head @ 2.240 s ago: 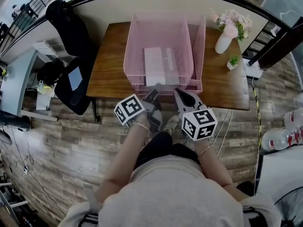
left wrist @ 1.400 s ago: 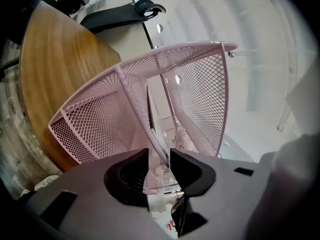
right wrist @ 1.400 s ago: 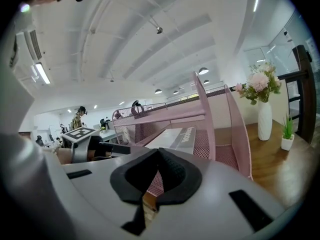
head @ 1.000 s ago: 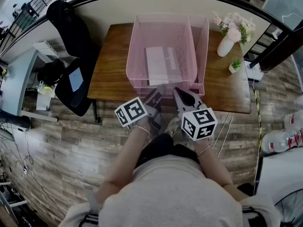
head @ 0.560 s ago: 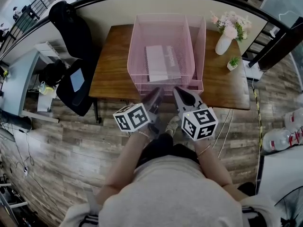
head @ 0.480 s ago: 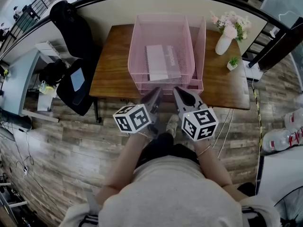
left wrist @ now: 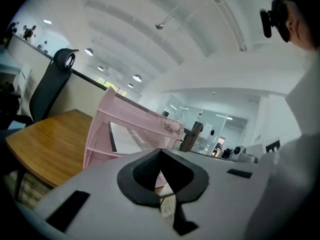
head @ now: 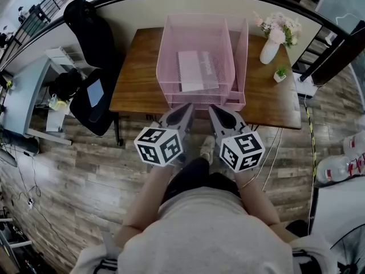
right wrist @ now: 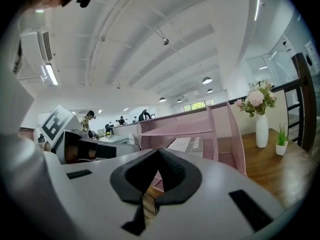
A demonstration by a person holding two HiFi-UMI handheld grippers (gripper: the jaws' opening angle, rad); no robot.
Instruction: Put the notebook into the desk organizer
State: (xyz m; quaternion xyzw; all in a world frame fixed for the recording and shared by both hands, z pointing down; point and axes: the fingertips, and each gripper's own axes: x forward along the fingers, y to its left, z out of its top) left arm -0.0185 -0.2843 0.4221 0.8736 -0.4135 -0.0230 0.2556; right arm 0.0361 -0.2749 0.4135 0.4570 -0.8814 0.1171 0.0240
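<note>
Left claw [head: 184,111]: just closed, nothing between the jaws. Right claw [head: 215,112]: shut and empty too. Both pulled back off the table [head: 132,81] edge. Notebook [head: 197,70] left lying flat inside the pink desk organizer [head: 162,56]; placing likely finished.

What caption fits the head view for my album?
Notebook lies in the pink desk organizer; left gripper and right gripper hover shut nearby.

Open office around your wooden surface [head: 274,104]
You stand on a grey-brown plank floor [head: 74,176]; a black office chair [head: 85,27] sits at the surface's left, a white vase of pink flowers [head: 270,49] and a small potted plant [head: 280,75] at its right, a cream wall [head: 131,16] behind.
</note>
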